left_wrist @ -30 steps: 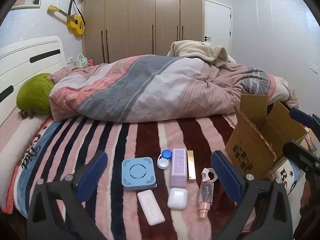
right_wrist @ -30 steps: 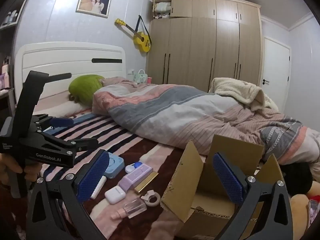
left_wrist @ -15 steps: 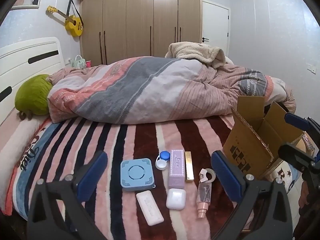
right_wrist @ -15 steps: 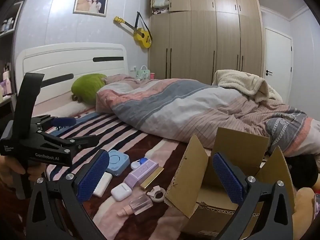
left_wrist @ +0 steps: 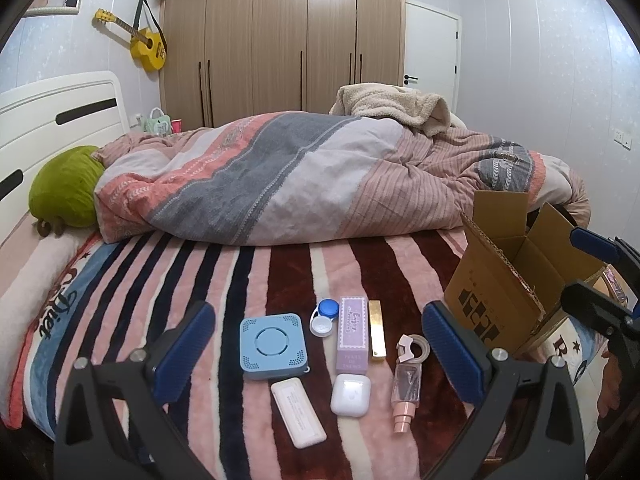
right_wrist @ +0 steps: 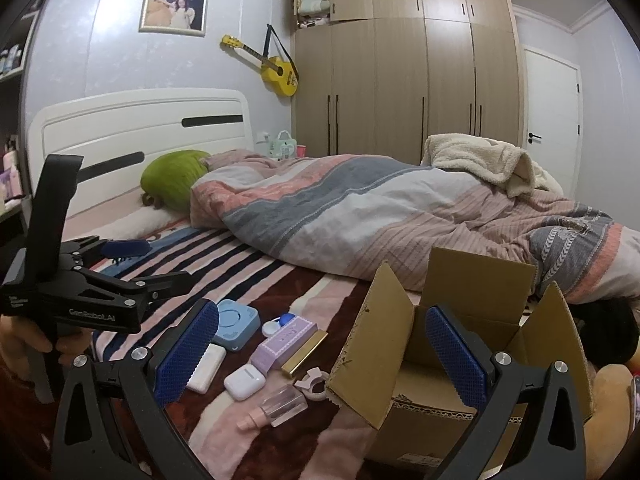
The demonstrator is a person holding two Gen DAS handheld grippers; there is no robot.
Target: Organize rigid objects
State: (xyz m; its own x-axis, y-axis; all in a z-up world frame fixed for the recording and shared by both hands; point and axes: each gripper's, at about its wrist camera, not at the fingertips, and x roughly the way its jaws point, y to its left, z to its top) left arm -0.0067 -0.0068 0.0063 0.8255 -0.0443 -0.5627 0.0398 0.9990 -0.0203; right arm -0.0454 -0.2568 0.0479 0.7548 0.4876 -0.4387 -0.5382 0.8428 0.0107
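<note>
Several small items lie on the striped blanket: a blue square case (left_wrist: 273, 345), a blue-white contact lens case (left_wrist: 325, 317), a lilac box (left_wrist: 352, 334), a gold bar (left_wrist: 376, 334), a tape ring (left_wrist: 412, 348), a pink spray bottle (left_wrist: 406, 392), a white earbud case (left_wrist: 350, 394) and a white flat case (left_wrist: 298, 411). An open cardboard box (left_wrist: 508, 280) stands to their right. My left gripper (left_wrist: 318, 354) is open and empty above the items. My right gripper (right_wrist: 322, 354) is open and empty, over the box's left flap (right_wrist: 376, 344).
A bunched duvet (left_wrist: 300, 180) covers the far half of the bed. A green cushion (left_wrist: 66, 186) lies by the white headboard (left_wrist: 48, 120). The wardrobe (left_wrist: 280, 40) and door stand behind. The left gripper's body (right_wrist: 92, 300) shows at the left of the right wrist view.
Both cameras have pulled back and tilted up a little. The items and box sit slightly farther off in the left view. Both grippers stay open.
</note>
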